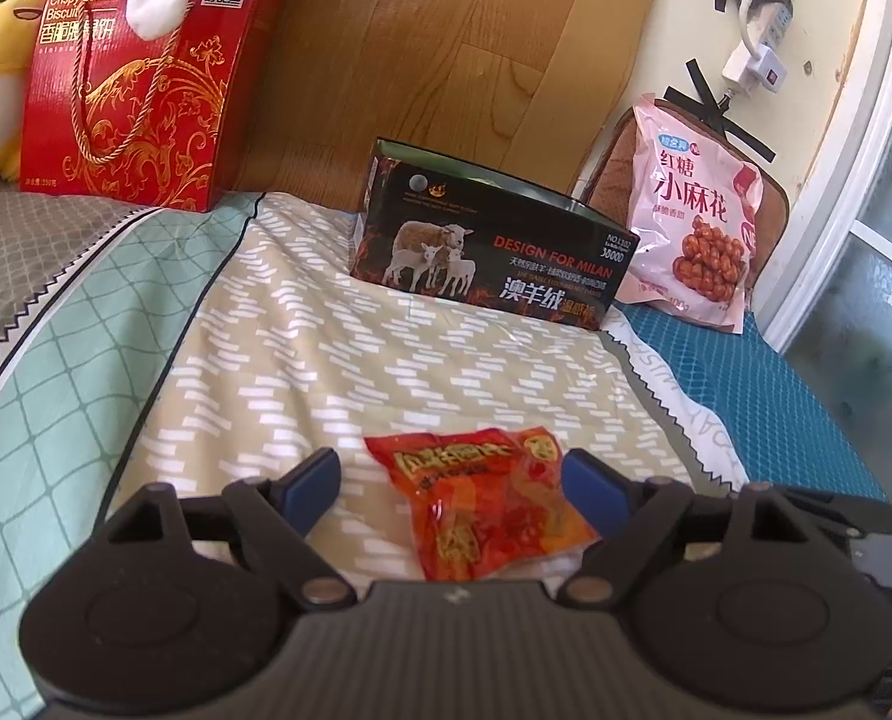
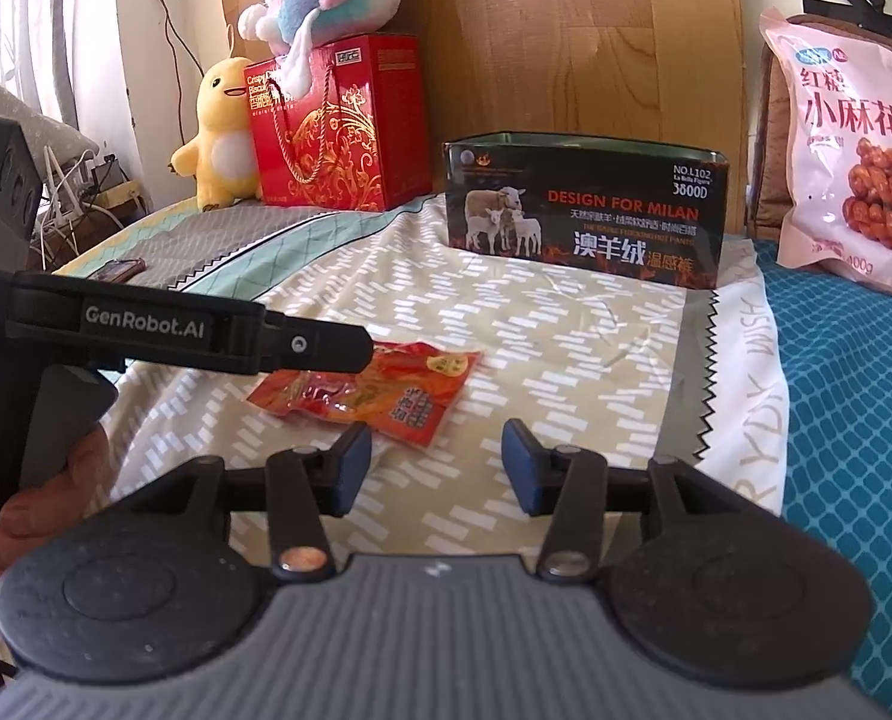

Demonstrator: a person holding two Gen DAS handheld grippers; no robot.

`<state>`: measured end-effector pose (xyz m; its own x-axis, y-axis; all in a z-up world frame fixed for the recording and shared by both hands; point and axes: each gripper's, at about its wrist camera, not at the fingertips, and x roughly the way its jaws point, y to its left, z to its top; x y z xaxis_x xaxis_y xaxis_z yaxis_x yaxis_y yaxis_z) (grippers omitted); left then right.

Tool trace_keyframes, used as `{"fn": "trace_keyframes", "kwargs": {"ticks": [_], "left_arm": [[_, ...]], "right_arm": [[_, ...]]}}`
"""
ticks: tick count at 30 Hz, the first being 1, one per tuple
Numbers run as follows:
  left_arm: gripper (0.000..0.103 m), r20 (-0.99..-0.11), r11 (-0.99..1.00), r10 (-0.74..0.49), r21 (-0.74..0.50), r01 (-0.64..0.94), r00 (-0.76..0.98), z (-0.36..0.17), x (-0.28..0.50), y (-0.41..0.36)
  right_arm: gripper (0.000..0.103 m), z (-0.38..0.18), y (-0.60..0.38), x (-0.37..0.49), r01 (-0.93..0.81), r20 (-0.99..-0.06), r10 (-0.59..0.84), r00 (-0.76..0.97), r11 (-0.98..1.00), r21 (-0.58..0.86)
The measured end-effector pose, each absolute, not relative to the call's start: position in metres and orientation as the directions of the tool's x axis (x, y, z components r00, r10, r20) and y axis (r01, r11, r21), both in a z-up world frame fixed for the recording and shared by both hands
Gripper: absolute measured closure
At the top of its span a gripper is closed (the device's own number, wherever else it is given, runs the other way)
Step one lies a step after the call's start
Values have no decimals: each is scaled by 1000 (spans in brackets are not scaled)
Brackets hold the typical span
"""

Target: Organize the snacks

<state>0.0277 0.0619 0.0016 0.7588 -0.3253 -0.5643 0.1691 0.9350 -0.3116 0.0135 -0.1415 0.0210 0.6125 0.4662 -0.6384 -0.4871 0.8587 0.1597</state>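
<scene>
A small red-orange snack packet (image 1: 481, 504) lies flat on the patterned bedspread. My left gripper (image 1: 451, 480) is open, its blue pads on either side of the packet, apart from it. In the right wrist view the same packet (image 2: 374, 390) lies ahead and left of my right gripper (image 2: 437, 462), which is open and empty. The left gripper's black arm (image 2: 194, 333) reaches over the packet's left end. An open-topped black box with sheep printed on it (image 1: 487, 252) (image 2: 583, 210) stands further back on the bed.
A red cashew biscuit gift box (image 1: 140, 90) (image 2: 338, 126) stands at the headboard with plush toys (image 2: 218, 132). A large pink snack bag (image 1: 691, 210) (image 2: 853, 150) leans on a cushion at the right, on a blue mat (image 2: 853, 420). A phone (image 2: 122, 268) lies at the left.
</scene>
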Motion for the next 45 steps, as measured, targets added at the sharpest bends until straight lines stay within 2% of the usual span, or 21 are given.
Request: {"fn": "trace_keyframes", "kwargs": {"ticks": [8, 32, 41, 45], "left_arm": [[15, -559, 928, -341, -328, 176, 755, 1, 27, 63], [14, -553, 918, -358, -357, 174, 752, 1, 27, 65], [0, -555, 898, -406, -391, 204, 726, 1, 29, 66], [0, -564, 906, -396, -369, 207, 725, 1, 29, 63]], "right_arm": [[45, 22, -144, 12, -471, -634, 463, 619, 865, 173], [44, 23, -151, 12, -455, -617, 487, 619, 862, 224], [44, 22, -151, 12, -455, -616, 488, 618, 861, 226], [42, 23, -151, 12, -455, -614, 492, 616, 860, 233]]}}
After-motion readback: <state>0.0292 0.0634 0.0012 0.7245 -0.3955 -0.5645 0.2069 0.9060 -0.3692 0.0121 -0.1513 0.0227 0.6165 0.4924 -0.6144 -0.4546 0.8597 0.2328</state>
